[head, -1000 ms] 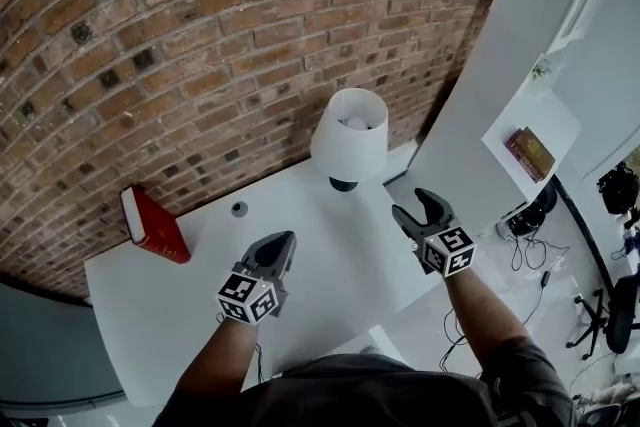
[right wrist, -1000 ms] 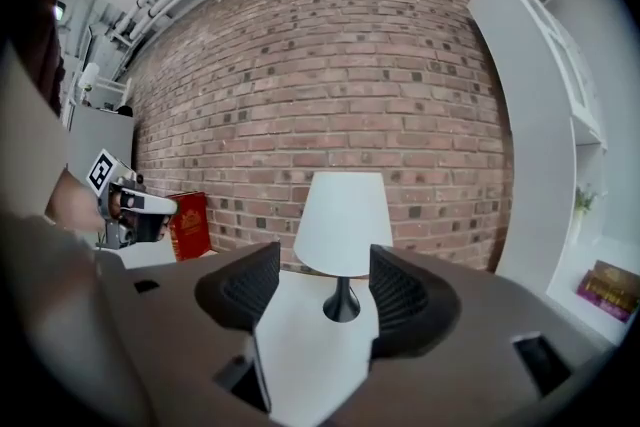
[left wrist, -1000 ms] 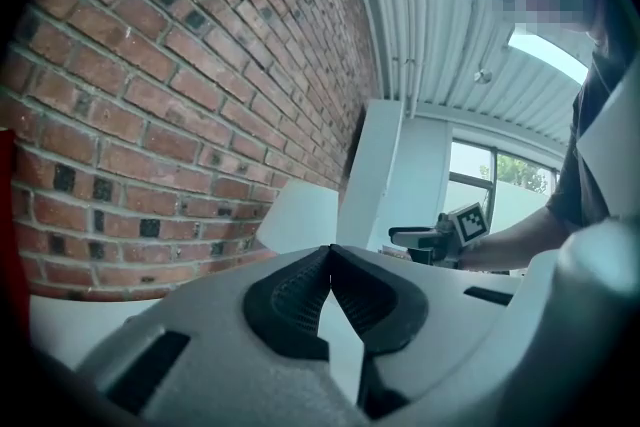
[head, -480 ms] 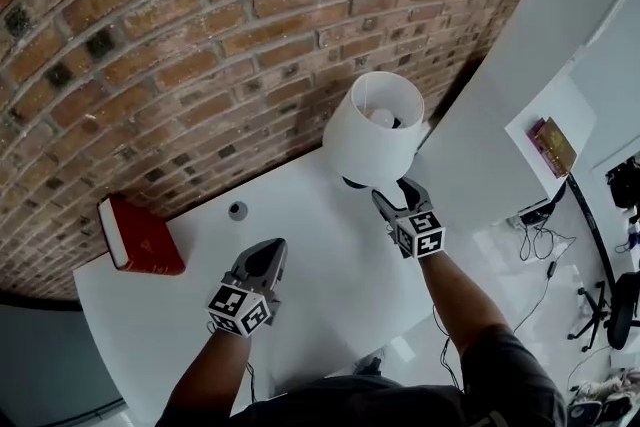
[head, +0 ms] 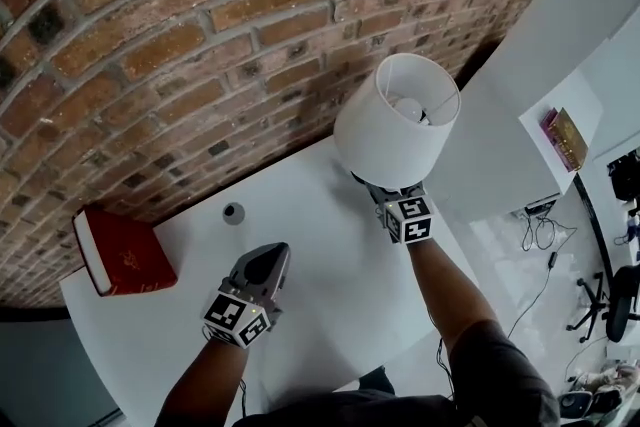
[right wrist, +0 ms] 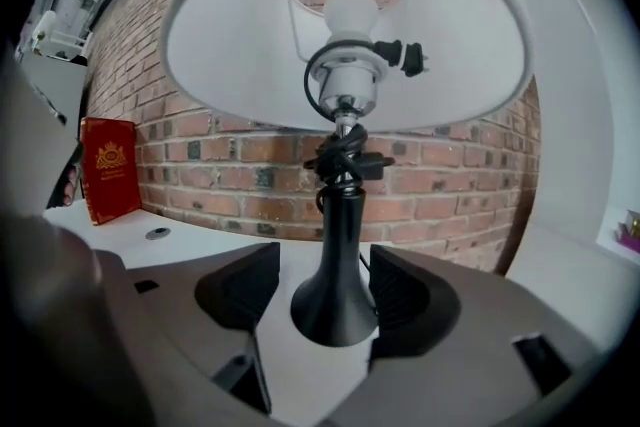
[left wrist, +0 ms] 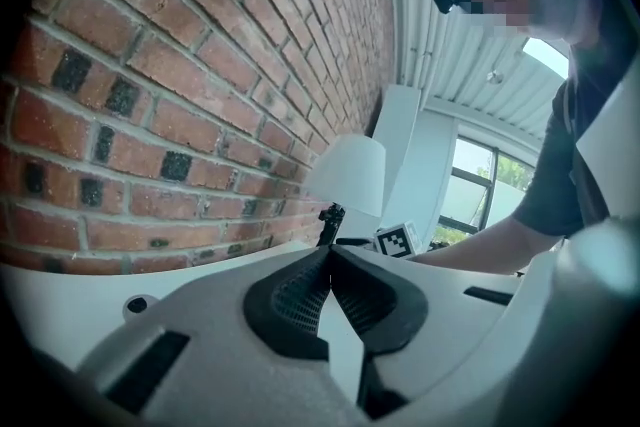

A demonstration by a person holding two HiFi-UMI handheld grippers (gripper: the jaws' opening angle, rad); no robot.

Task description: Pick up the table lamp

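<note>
Our right hand-held gripper [right wrist: 325,257] has reached the white-shaded, black-stemmed table lamp [right wrist: 220,45], jaws spread astride its upright stem, not yet pinching.

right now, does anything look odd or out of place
On the table lamp, the cord is bundled around the stem, its plug sticking out beside the socket under the shade. Nothing else stands out.

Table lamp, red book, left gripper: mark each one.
table lamp [head: 382,145]: head view, outside of the white shade.
red book [head: 125,255]: head view, middle of its cover.
left gripper [left wrist: 328,260]: left gripper view, where its jaws' tips meet.
</note>
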